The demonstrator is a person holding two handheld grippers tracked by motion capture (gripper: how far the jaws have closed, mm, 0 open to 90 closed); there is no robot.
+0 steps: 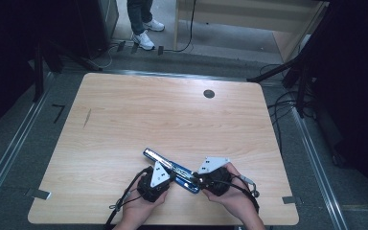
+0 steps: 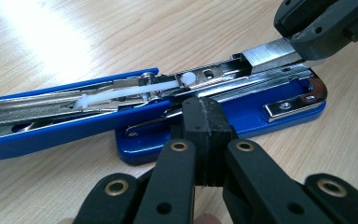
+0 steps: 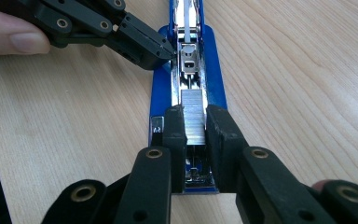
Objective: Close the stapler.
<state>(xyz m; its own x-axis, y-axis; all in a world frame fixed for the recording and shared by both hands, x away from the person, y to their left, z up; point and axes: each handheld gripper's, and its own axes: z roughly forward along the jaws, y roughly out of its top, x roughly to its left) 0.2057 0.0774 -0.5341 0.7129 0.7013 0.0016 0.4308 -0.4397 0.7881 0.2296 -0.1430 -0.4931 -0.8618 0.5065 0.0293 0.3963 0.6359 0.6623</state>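
A blue stapler lies swung open flat on the wooden table near its front edge. Its metal magazine faces up, with a white pusher rod in it. My left gripper is shut with nothing between its jaws, and its tip rests against the side of the magazine; from the right gripper view this left gripper touches the stapler's left flank. My right gripper is shut on a strip of staples that sits over the front of the magazine above the blue base.
A round cable hole sits at the table's far right. A person's legs and white shoes stand beyond the far edge. Cables trail off the right side. A thumb holds the left gripper.
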